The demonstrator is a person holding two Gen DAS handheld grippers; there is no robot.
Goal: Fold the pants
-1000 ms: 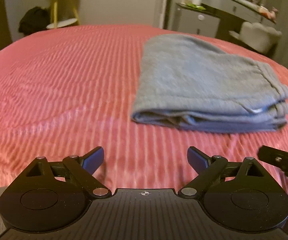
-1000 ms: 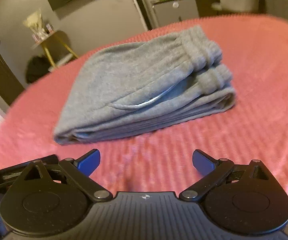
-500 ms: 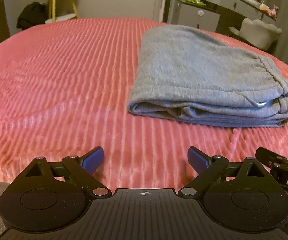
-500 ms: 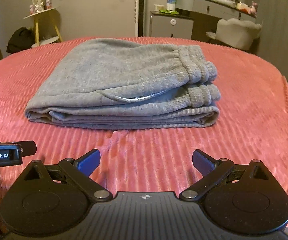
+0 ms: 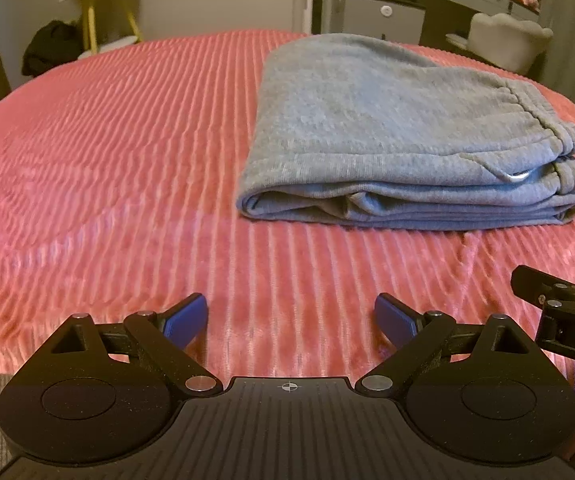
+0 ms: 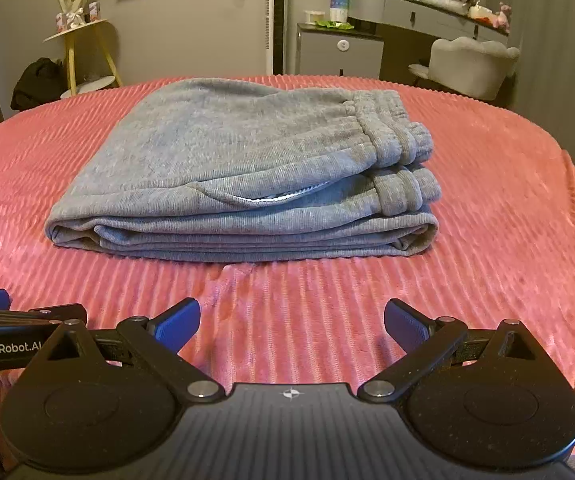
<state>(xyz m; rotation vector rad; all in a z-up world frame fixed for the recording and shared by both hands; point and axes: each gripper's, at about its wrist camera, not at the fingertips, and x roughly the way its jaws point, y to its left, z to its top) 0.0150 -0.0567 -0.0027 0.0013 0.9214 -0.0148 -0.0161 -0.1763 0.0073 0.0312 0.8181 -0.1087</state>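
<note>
Pants (image 6: 243, 168) lay folded mid-frame on bed (image 6: 487, 240). Left gripper (image 5: 291, 320) and right gripper (image 6: 292, 318) both wide open, empty. Folding judged complete; next: withdraw.

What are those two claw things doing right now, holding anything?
Left gripper: open, holding nothing.
Right gripper: open, holding nothing.
The folded grey pants lie on the pink bedspread, apart from both.

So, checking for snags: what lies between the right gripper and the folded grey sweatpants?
Only bare ribbed pink bedspread between right gripper and folded grey sweatpants, per the right wrist view.
</note>
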